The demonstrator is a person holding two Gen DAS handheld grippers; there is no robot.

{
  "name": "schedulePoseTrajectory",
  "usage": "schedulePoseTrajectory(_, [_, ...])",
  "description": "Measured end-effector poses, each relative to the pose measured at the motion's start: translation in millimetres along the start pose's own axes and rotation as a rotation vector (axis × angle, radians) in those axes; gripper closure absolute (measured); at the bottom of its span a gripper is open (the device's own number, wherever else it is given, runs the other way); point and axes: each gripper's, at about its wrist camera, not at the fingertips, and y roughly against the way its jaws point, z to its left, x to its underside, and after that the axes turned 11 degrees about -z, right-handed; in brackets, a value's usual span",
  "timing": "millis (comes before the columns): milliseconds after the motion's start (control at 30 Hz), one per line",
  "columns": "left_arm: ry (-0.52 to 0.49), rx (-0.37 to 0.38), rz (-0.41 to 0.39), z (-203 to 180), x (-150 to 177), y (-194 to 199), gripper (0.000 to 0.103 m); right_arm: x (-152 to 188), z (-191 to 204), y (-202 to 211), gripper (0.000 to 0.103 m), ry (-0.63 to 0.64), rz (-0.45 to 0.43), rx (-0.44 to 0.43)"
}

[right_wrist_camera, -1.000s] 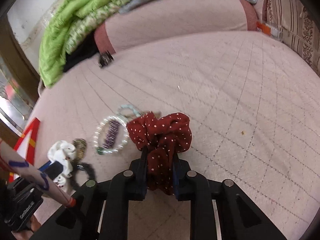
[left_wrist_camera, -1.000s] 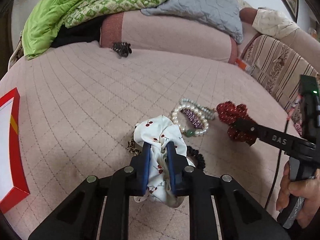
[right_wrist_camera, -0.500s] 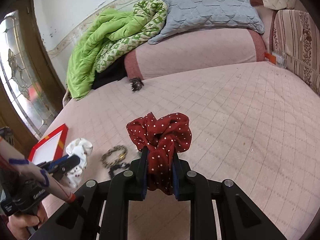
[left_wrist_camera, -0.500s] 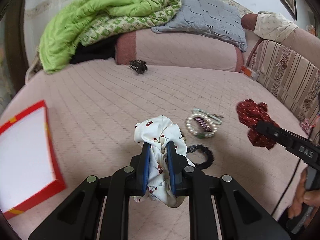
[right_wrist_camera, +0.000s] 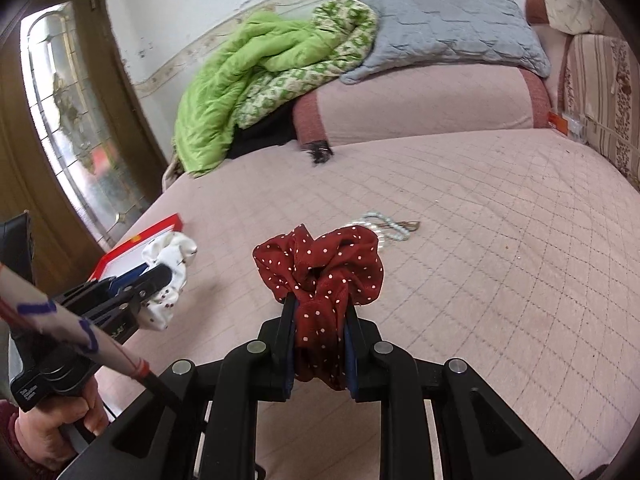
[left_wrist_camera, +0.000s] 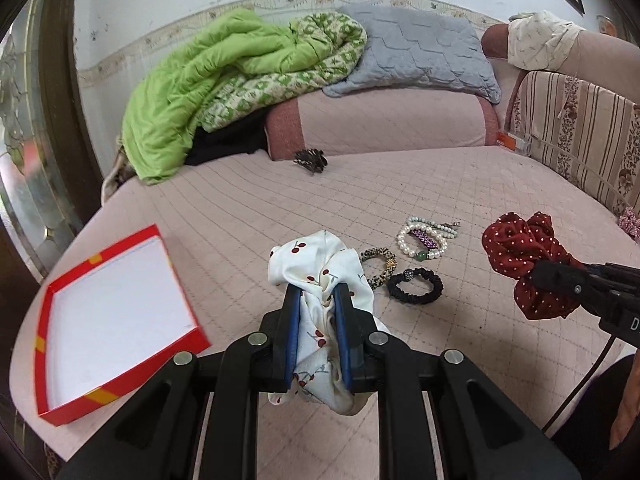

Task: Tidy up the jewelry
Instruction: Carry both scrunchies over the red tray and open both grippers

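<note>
My left gripper (left_wrist_camera: 318,294) is shut on a white scrunchie with red cherries (left_wrist_camera: 320,260), lifted above the pink bed. My right gripper (right_wrist_camera: 318,304) is shut on a dark red scrunchie with white dots (right_wrist_camera: 320,264), also held in the air; the left wrist view shows the red scrunchie (left_wrist_camera: 524,248) at the right. On the bed lie a pearl bracelet (left_wrist_camera: 422,242), a leopard-print hair tie (left_wrist_camera: 380,264) and a black hair tie (left_wrist_camera: 416,288). A red box with a white inside (left_wrist_camera: 108,312) lies open at the left. The right wrist view shows the box (right_wrist_camera: 138,240) behind the white scrunchie (right_wrist_camera: 168,264).
A pink quilted bed cover (left_wrist_camera: 360,192) fills the scene. At the back lie a green quilt (left_wrist_camera: 224,80), a grey pillow (left_wrist_camera: 416,52), a pink bolster (left_wrist_camera: 380,124) and a dark hair claw (left_wrist_camera: 312,160). A striped headboard (left_wrist_camera: 580,128) runs along the right. A glass door (right_wrist_camera: 68,120) stands at the left.
Both grippers rose and drew back from the bed with their scrunchies. The red box came fully into the left wrist view, and the leopard and black hair ties are now uncovered.
</note>
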Motion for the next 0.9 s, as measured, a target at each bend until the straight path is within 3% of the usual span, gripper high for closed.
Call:
schedulePoseTrajectory(433, [0.071,-0.132,-0.030,46.7,3.0,37.7,0.087,-10.3,63.4,24.4,0.082,0.072,-0.016,-0.115])
schedulePoseTrajectory(900, [0.178,-0.288,-0.043,126.9,7.1,26.6,0.087,-22.4,120.5,-19.6,0.082,0.127,0.051,-0.184])
